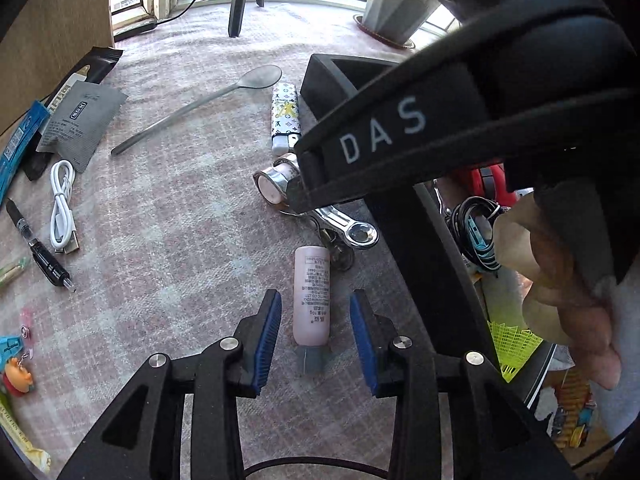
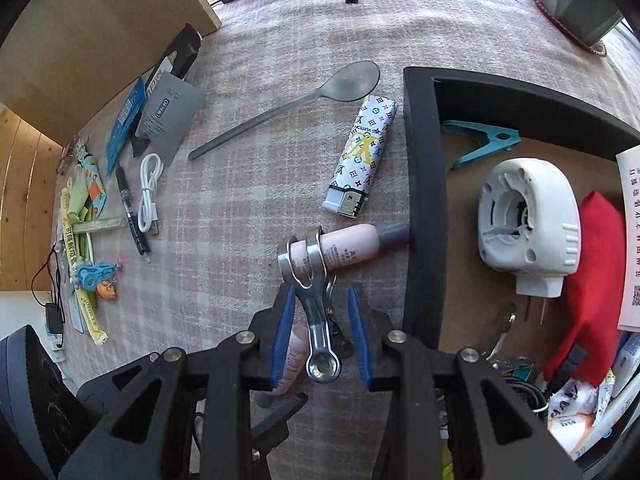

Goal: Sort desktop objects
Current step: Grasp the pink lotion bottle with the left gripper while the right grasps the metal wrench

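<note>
A pink tube (image 1: 311, 294) with a grey cap lies flat at lower centre, beside a chrome keyring tool (image 2: 316, 320).

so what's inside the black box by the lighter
A teal clip, a white plastic device, red cloth, paper and cables lie in the black box; whatever sits beneath them is covered.

Both grippers, left gripper (image 1: 315, 340) and right gripper (image 2: 320, 336), point steeply down, fingers parted.
</note>
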